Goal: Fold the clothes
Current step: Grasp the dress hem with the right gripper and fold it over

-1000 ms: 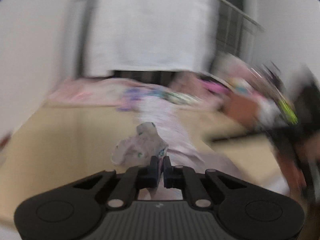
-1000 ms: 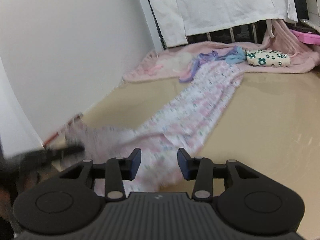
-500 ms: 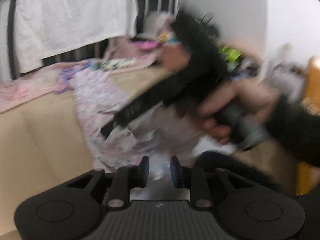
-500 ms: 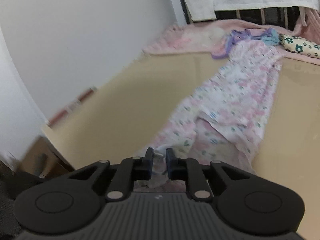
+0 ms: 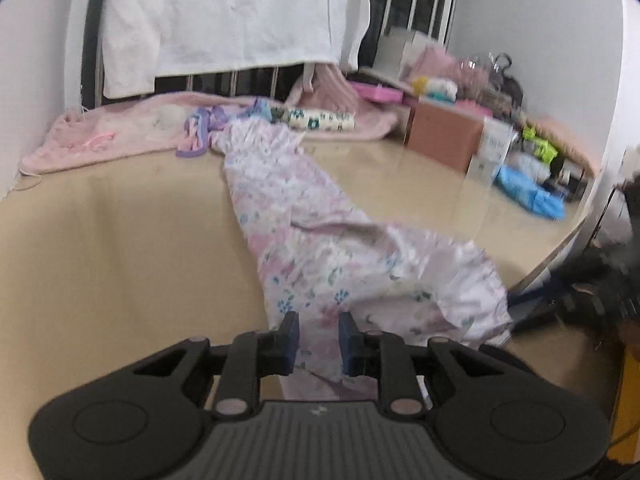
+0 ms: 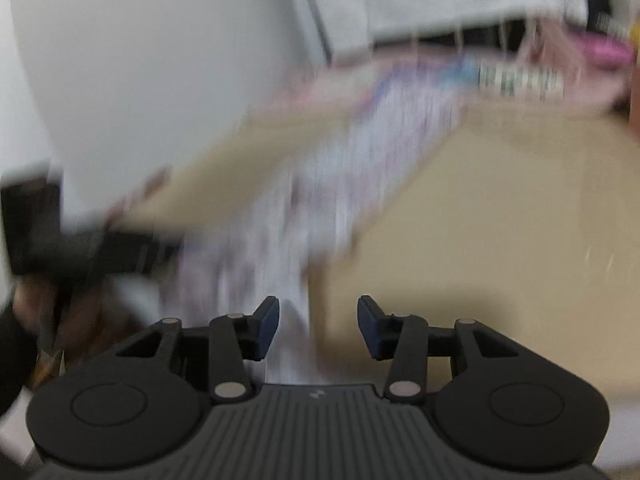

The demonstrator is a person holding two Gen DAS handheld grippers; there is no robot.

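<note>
Left claw (image 5: 319, 338): jaws parted by a narrow gap, nothing pinched between the pads, held low and pointing forward. Right claw (image 6: 318, 328): jaws spread wide, empty, view heavily motion-blurred. In the right wrist view the left claw shows as a dark blur at far left, gripped by a hand (image 6: 60, 320).

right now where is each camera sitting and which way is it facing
Left wrist: on the left gripper, looking along its open fingers across the beige table at the floral garment; the other handheld gripper blurs at the right edge.
Right wrist: on the right gripper, fingers open, a blurred view up the same garment toward the wall.
Shared: garment, table, pink blanket.
</note>
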